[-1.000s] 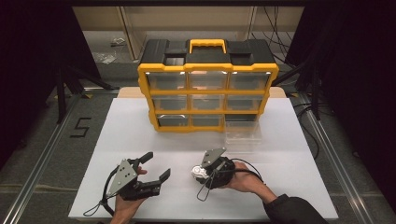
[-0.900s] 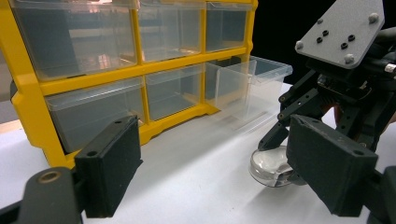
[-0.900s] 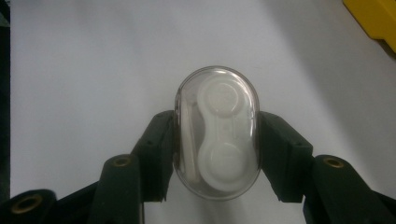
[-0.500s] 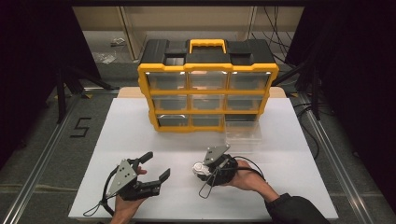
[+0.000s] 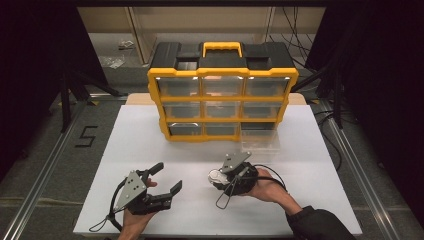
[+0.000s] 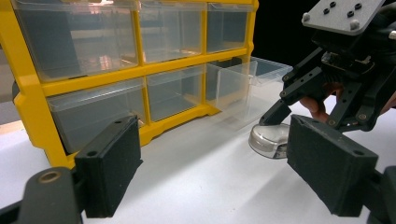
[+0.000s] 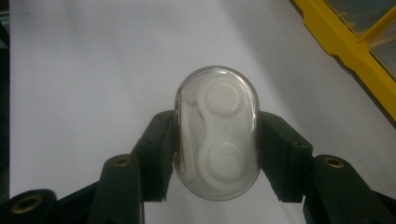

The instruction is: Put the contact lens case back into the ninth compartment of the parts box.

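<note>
A clear oval case with a white contact-lens holder inside [image 7: 216, 133] sits between the jaws of my right gripper [image 7: 217, 140], which is shut on its two long sides. In the high view the case [image 5: 216, 176] is just above the white table, at the tip of the right gripper [image 5: 220, 178]. The left gripper view shows that case [image 6: 270, 138] low over the table under the other gripper. My left gripper [image 5: 166, 178] rests open at the front left with nothing between its pads [image 6: 111, 168]. A yellow and black drawer cabinet [image 5: 222, 95] stands at the back.
One clear drawer [image 5: 260, 137] is pulled out of the cabinet's bottom right slot and rests on the white table [image 5: 150, 140]. A dark floor surrounds the table, with a metal rail [image 5: 45, 165] at the left.
The right gripper with the case has shifted slightly up and to the right. The left gripper has stayed put.
</note>
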`<state>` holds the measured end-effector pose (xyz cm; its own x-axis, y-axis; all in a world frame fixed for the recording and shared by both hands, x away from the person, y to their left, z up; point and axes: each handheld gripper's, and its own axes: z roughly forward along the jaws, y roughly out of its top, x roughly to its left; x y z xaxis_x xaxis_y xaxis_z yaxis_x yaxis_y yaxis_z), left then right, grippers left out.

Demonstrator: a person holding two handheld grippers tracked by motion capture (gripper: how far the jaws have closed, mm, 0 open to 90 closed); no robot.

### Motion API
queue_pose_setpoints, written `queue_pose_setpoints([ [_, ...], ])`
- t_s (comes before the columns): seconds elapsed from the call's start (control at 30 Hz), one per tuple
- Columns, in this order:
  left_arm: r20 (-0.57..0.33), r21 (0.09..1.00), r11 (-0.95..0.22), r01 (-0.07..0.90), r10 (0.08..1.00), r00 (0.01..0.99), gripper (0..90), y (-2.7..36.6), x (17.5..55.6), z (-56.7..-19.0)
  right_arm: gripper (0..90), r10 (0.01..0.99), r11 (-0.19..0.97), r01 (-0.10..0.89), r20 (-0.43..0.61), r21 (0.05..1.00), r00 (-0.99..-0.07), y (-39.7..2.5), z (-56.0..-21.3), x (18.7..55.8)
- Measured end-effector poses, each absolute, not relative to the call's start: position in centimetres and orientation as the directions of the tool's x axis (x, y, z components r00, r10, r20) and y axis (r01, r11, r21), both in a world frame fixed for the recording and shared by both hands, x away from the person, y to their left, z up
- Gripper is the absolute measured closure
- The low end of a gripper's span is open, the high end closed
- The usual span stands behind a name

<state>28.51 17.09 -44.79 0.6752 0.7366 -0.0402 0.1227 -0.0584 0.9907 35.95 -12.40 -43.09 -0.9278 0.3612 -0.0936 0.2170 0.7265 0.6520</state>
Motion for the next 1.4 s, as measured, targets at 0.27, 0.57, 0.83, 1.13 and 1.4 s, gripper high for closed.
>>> queue_pose_setpoints([
  [0.27, -0.04, 0.991, -0.059, 0.122, 0.737, 0.675, 17.5, 17.1, 28.5, -44.8, 49.5, 0.379, 0.711, 0.226, -0.091, 0.666, -0.921, -12.8, -42.5, 36.0],
  [0.57, -0.04, 0.991, -0.058, 0.122, 0.737, 0.675, 17.5, 17.1, 28.5, -44.8, 49.5, 0.393, 0.692, 0.223, -0.099, 0.686, -0.914, -13.3, -41.8, 36.2],
  [0.83, -0.04, 0.991, -0.059, 0.124, 0.736, 0.675, 17.5, 17.1, 28.5, -44.8, 49.5, 0.399, 0.68, 0.221, -0.101, 0.699, -0.911, -13.7, -41.4, 36.3],
  [1.13, -0.041, 0.991, -0.057, 0.123, 0.737, 0.675, 17.5, 17.1, 28.5, -44.8, 49.5, 0.42, 0.658, 0.218, -0.11, 0.721, -0.901, -14.2, -40.8, 36.4],
  [1.4, -0.041, 0.991, -0.057, 0.122, 0.736, 0.675, 17.5, 17.1, 28.5, -44.8, 49.5, 0.45, 0.625, 0.222, -0.113, 0.748, -0.886, -14.9, -40.1, 36.6],
])
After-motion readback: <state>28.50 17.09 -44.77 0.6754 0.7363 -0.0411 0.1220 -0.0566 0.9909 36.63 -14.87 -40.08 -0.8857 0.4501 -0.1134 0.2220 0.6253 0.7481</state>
